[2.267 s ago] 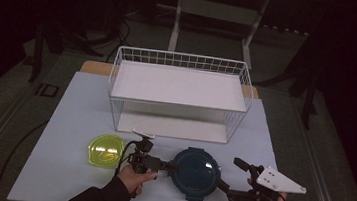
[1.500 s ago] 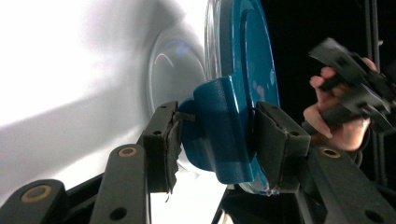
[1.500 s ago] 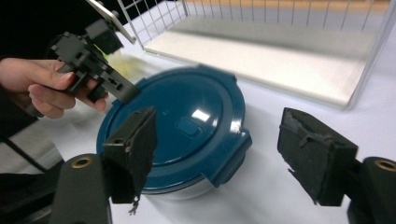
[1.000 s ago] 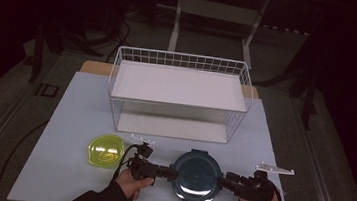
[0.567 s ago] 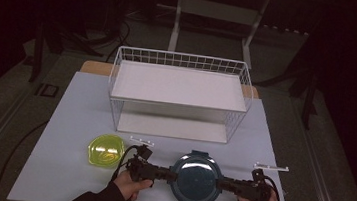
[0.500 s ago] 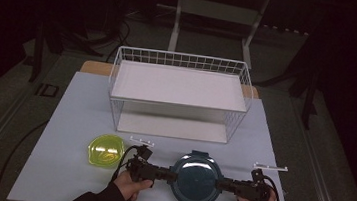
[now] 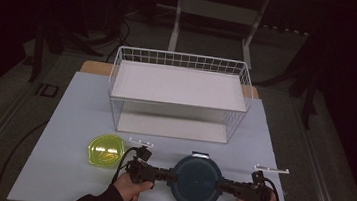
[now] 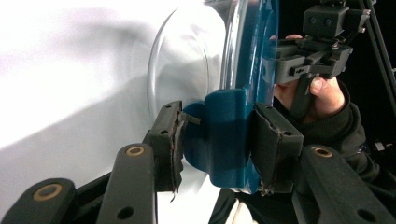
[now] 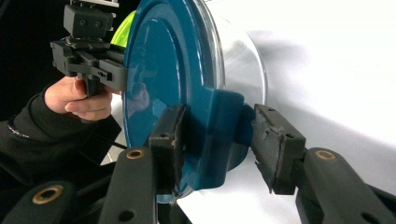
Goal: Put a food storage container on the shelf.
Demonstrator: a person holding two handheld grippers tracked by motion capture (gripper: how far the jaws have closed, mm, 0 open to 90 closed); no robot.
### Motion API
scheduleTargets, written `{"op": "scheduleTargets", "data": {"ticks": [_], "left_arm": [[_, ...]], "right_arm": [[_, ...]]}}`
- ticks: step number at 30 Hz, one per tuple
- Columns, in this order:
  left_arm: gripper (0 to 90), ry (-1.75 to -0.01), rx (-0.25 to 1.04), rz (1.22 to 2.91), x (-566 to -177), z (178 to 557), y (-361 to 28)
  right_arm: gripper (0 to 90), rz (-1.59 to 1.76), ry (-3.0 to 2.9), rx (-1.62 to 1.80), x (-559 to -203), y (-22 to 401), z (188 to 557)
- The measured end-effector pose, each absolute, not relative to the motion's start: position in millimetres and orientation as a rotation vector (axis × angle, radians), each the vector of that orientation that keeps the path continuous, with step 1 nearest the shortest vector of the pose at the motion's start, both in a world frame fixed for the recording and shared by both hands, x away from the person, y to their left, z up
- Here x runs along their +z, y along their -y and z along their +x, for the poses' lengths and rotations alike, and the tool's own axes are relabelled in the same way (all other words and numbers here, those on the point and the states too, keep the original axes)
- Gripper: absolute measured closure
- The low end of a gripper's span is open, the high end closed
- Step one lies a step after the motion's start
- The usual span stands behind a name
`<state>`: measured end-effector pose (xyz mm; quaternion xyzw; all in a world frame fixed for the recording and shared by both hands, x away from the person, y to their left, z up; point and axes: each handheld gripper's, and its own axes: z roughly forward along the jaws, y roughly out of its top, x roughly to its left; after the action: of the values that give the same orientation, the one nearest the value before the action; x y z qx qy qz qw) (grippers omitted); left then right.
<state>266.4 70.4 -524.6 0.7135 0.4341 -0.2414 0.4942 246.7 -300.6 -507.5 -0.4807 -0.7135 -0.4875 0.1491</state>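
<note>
A round clear container (image 7: pixel 197 182) with a dark blue lid (image 9: pixel 168 70) lies on the white mat near the front edge. My left gripper (image 7: pixel 171 176) reaches in from the left and is shut on the lid's left clip (image 8: pixel 224 135), both pads against it. My right gripper (image 7: pixel 223 185) comes in from the right; its jaws have just been closing with the lid's right clip (image 9: pixel 219 135) between them, and the pads now sit on that clip. In each gripper view the other hand and its gripper stand across the lid.
A yellow-green bowl (image 7: pixel 104 151) sits just left of my left hand. A white wire rack (image 7: pixel 180 88) with two shelves stands behind the container, across the middle of the mat (image 7: pixel 69 119). Dark floor surrounds the table.
My right gripper came in from the right, turned level and closed around the lid's right clip. The left gripper kept its hold on the left clip. The container barely shifted.
</note>
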Motion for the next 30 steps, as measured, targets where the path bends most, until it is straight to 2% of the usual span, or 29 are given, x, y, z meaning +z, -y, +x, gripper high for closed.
{"op": "scheduleTargets", "data": {"ticks": [17, 29, 30], "left_arm": [[56.6, -1.074, -0.539, 1.722, -502.7, 258.4, -71.3], [56.7, -1.031, -0.462, 1.699, -466.8, 262.5, -82.8], [56.8, -1.023, -0.440, 1.699, -453.6, 264.5, -86.2]], "right_arm": [[56.3, -1.378, 2.017, -1.438, -497.9, 300.2, 246.5], [56.5, -1.333, 2.046, -1.531, -465.1, 290.7, 254.5], [56.5, -1.313, 2.060, -1.552, -452.6, 286.9, 258.6]]}}
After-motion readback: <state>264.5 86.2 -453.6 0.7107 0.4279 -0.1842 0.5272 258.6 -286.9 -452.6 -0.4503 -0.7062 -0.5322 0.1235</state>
